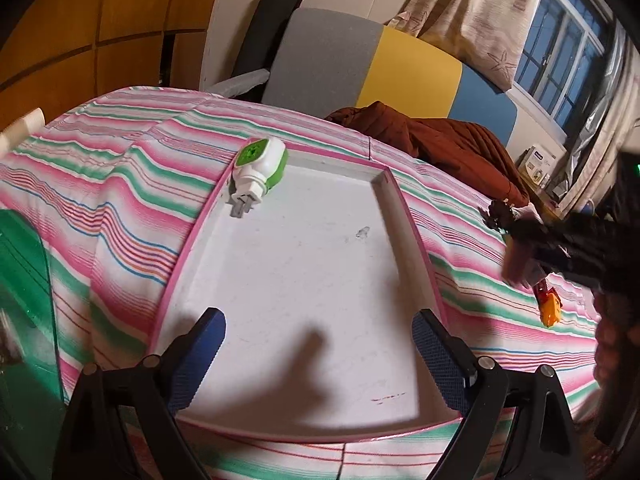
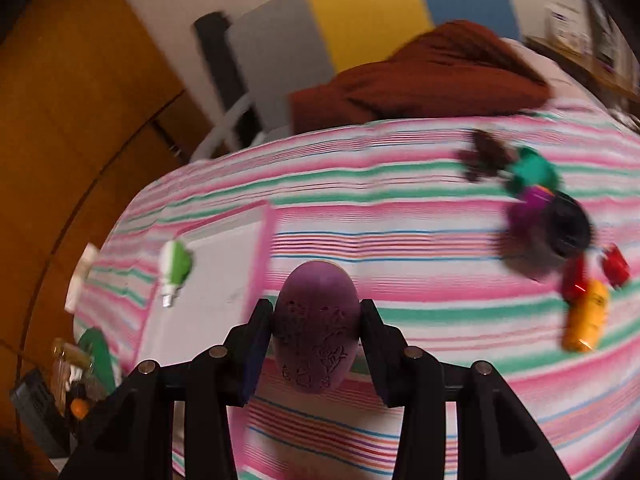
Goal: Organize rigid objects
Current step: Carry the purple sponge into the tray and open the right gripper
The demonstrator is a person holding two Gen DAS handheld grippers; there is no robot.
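A purple egg-shaped object with engraved patterns [image 2: 316, 328] sits between the pads of my right gripper [image 2: 316, 320], which is shut on it above the striped cloth. A white tray with a pink rim [image 1: 404, 208] lies under my left gripper [image 1: 320, 344], which hangs open and empty over its near end. A green-and-white plug-in device [image 1: 260, 168] rests in the tray's far left corner; the right wrist view shows that device [image 2: 174, 268] and the tray [image 2: 264, 240] at left. My right gripper shows as a dark blur [image 1: 560, 248] at the right of the left wrist view.
Loose items lie on the striped cloth [image 2: 400, 248] at right: an orange piece [image 2: 586, 316], red pieces [image 2: 614, 266], a purple-and-black round thing [image 2: 548, 232], a teal piece [image 2: 534, 170]. A brown garment [image 1: 440, 140] lies at the back. A green object [image 1: 24, 280] stands at left.
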